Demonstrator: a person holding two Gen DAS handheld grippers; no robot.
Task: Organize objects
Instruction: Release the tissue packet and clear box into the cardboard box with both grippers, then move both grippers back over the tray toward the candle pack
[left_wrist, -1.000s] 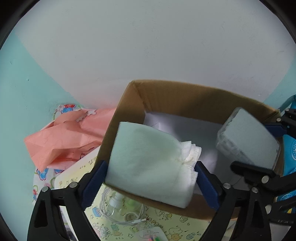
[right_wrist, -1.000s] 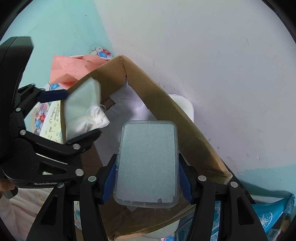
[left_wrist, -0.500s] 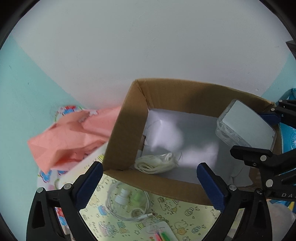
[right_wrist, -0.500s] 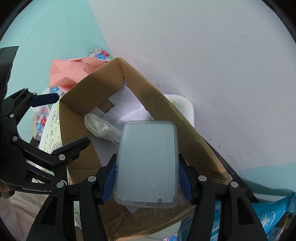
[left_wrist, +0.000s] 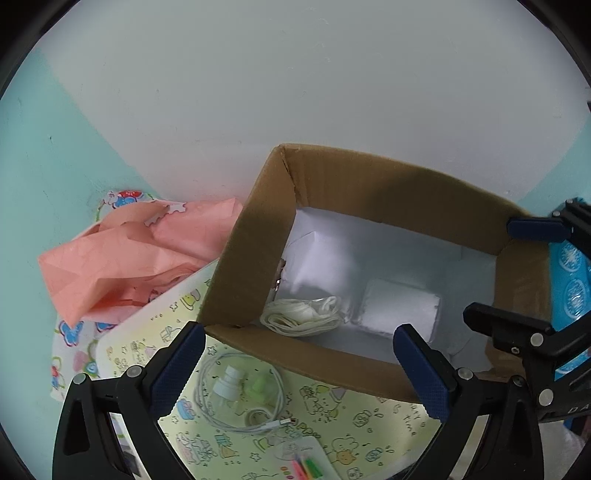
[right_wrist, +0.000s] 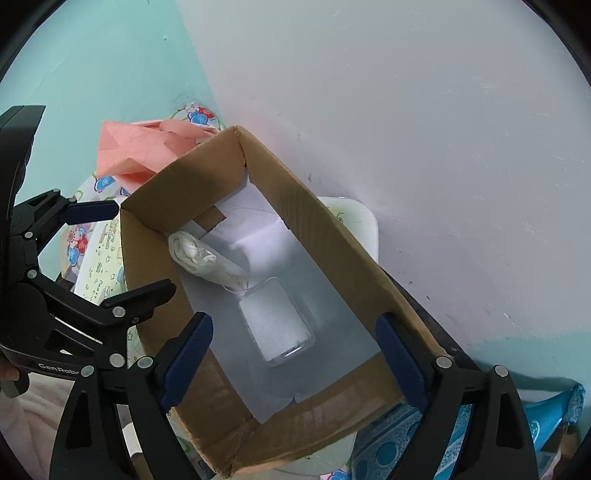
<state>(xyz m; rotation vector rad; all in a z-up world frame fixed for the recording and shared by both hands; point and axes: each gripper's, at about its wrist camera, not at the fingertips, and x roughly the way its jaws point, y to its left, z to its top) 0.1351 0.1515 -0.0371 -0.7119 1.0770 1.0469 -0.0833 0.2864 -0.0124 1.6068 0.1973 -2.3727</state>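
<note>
**Both tongs empty above the box, two items already stowed**

The left tongs stood spread wide with nothing between the blue pads, poised over the near wall of the cardboard box. The right tongs were likewise parted and empty, straddling the box's near end. Inside, on the white lining, the folded cloth bundle lay in the near left corner, and the clear plastic case lay flat just beside it, toward the middle of the floor; a loose thread of the bundle appeared to touch the case. The step in hand was judged to be the release and clearing of both tongs after a deposit. Items remained outside on the patterned yellow mat: a coiled white cable, a small spray bottle and a green object inside the coil, near the left tongs. The next move probably called for lowering the left tongs onto one of these, closing on it, and carrying it over the near wall. A pink bag lay to the far left.
</note>
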